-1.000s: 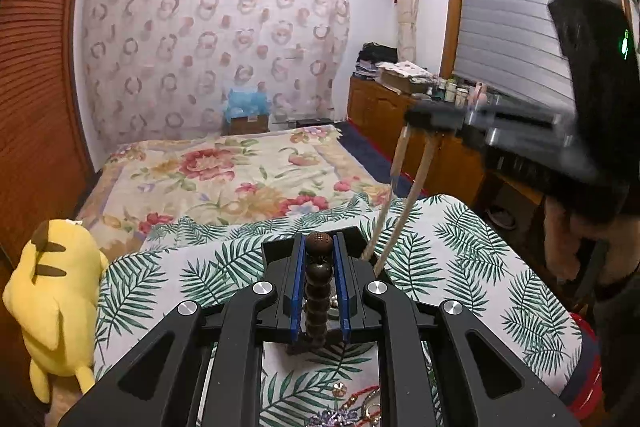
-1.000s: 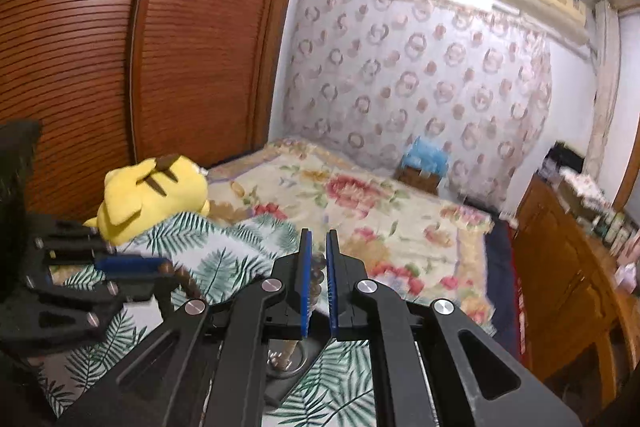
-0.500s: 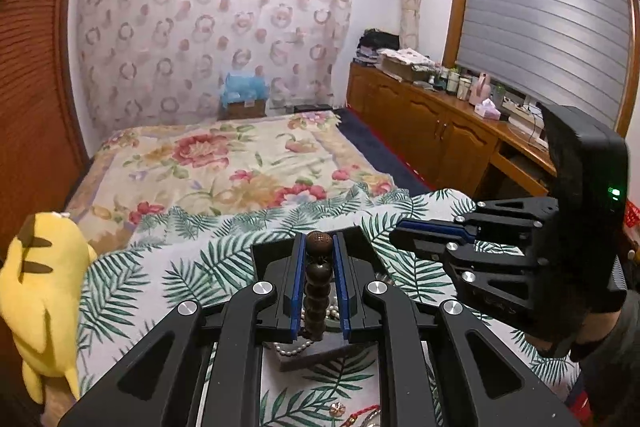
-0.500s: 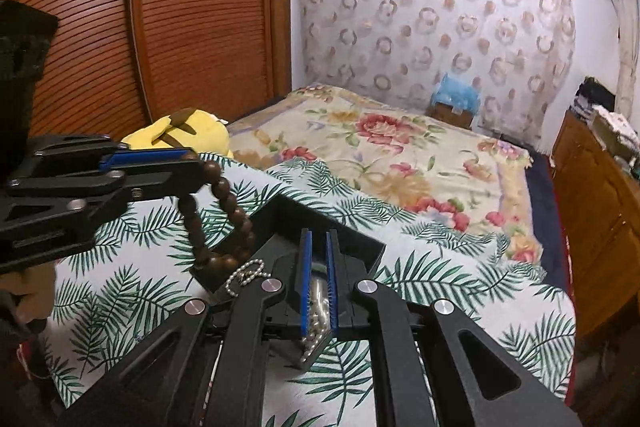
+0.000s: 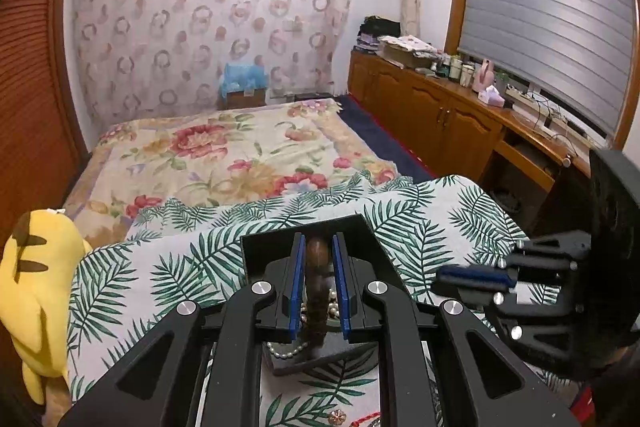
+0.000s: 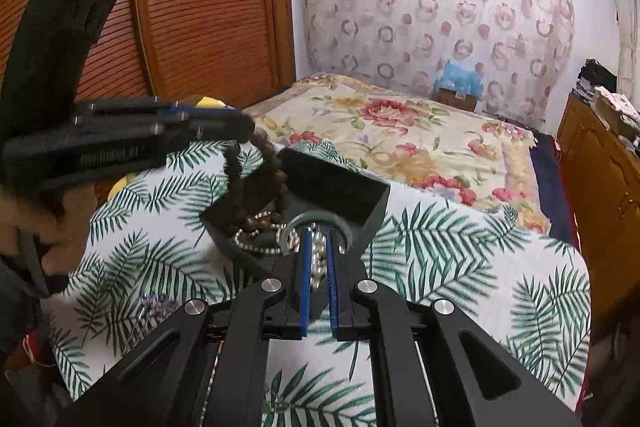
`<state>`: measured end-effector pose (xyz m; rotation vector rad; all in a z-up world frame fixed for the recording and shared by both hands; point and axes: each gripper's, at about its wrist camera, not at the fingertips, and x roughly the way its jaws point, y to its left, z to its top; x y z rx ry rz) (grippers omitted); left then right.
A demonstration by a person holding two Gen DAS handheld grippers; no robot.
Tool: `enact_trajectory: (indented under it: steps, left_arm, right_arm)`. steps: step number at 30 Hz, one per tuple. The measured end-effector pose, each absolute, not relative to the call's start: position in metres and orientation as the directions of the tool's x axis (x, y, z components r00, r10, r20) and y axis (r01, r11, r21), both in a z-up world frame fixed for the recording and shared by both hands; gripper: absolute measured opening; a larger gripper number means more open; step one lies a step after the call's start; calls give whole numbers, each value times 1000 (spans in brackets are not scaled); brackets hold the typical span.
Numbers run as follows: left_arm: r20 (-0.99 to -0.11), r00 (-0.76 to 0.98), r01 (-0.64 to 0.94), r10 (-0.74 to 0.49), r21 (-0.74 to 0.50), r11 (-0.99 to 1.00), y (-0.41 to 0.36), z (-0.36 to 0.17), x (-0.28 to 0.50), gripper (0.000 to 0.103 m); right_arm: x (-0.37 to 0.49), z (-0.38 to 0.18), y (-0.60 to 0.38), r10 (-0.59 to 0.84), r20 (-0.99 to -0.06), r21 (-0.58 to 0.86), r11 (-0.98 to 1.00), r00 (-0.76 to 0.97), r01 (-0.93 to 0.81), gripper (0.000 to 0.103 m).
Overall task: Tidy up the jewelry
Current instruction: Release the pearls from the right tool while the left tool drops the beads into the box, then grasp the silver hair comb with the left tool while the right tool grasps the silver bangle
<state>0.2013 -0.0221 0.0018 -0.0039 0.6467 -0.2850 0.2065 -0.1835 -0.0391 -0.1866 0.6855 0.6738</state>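
Observation:
My left gripper (image 5: pixel 318 247) is shut on a brown wooden bead bracelet (image 5: pixel 317 259) that hangs down into an open black jewelry box (image 5: pixel 276 247). In the right wrist view the bracelet (image 6: pixel 260 195) dangles from the left gripper (image 6: pixel 244 125) over the box (image 6: pixel 332 183). My right gripper (image 6: pixel 318 239) is shut on a white pearl strand (image 6: pixel 318 259) at the box's front edge; more pearls (image 6: pixel 256 243) and a glass bangle (image 6: pixel 316 219) lie inside. The right gripper (image 5: pixel 460 277) appears at the right in the left wrist view.
The box sits on a palm-leaf cloth (image 6: pixel 460 267) over a table. A yellow plush toy (image 5: pixel 36 287) lies at the left edge. Loose jewelry (image 6: pixel 156 307) lies on the cloth near me. A floral bed (image 5: pixel 224 163) and wooden cabinets (image 5: pixel 440 123) are beyond.
Both grippers have come down toward the box. The bead bracelet now hangs lower, its end among the pearls. The right gripper has moved closer over the box's front edge.

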Motion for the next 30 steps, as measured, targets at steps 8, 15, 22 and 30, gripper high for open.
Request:
enact_trajectory:
  steps: [8,15,22,30]
  left_arm:
    - [-596,764,256,-245,-68,964,-15,-9,181,26]
    - [-617,753,243,-228,-61,968,-5,-30,144,38]
    - [-646,734,218,-210,-68,974,6,-52,113,53]
    - [-690,695,206,-205,-82,975,12,-76,92,55]
  right_arm:
    - [176,-55,-188,548,-643,93,749,535,-656,8]
    - [153,-80,-177,567,-677,131,720,470,-681,9]
    - [140,-97,-167,569,-709,154,702,417,-696,14]
    - [131,-111,-162,542,-749,139,690,380,-710,19]
